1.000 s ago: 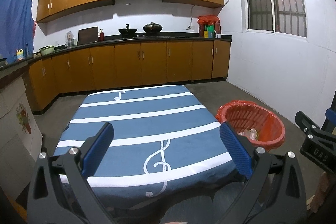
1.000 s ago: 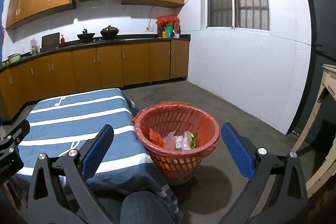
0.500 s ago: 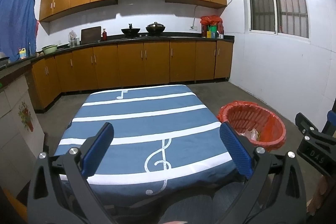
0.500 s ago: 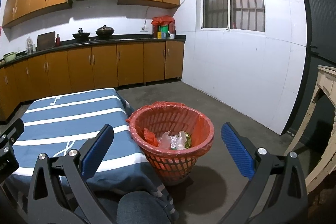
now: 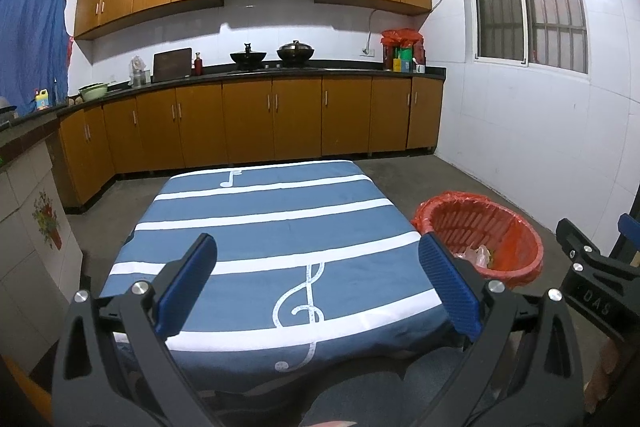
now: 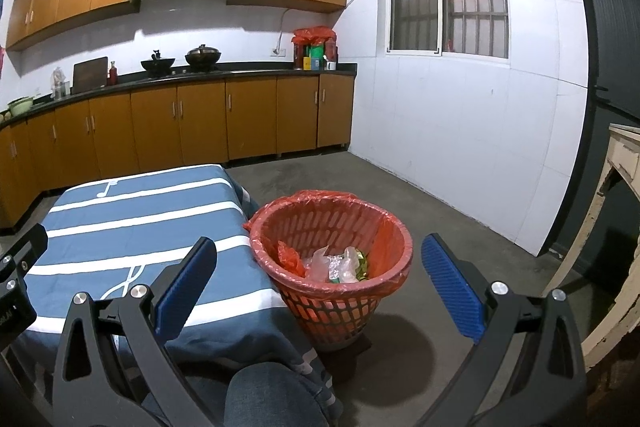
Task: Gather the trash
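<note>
A kitchen with wooden cabinets [image 5: 248,123] lined the far wall. In front stood a table under a blue striped cloth [image 5: 272,247], bare of any litter. Just beside its right edge sat a red basket [image 6: 332,267] lined with a red bag, holding the trash [image 6: 334,263]: crumpled wrappers and plastic. The left gripper [image 5: 316,287] hung over the cloth, jaws spread wide and empty. The right gripper [image 6: 320,287] hovered near the basket, likewise released and empty. The collecting looked finished; nothing visible was left to gather.
</note>
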`<state>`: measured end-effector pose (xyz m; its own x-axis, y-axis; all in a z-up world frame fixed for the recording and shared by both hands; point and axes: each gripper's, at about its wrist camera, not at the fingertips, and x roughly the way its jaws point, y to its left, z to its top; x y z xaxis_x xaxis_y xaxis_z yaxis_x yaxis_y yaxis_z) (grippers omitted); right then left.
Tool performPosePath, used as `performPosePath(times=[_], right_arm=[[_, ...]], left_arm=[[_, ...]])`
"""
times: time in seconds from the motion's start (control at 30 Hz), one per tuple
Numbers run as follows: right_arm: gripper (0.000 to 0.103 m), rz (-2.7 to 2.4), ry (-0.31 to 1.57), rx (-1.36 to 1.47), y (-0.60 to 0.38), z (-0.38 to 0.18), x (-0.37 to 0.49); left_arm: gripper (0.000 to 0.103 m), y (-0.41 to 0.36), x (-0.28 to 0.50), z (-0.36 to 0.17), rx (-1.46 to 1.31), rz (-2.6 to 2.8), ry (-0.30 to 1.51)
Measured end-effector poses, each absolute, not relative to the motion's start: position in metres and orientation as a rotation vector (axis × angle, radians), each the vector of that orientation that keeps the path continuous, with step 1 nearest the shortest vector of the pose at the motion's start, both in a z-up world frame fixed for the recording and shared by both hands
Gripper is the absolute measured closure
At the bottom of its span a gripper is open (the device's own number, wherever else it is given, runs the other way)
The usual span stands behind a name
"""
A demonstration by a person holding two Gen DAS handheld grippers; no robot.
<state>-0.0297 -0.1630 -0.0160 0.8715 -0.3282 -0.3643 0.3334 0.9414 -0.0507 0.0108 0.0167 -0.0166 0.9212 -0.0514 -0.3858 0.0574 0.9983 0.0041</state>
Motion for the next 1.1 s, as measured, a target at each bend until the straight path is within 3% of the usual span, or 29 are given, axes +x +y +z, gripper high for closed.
performPosePath(times=[1.1], right_arm=[[0.002, -0.346, 0.389, 0.022, -0.1665, -0.0226, -0.0273]], left_arm=[[0.004, 0.0173, 0.0106, -0.0109, 0.015, -0.028, 0.386]])
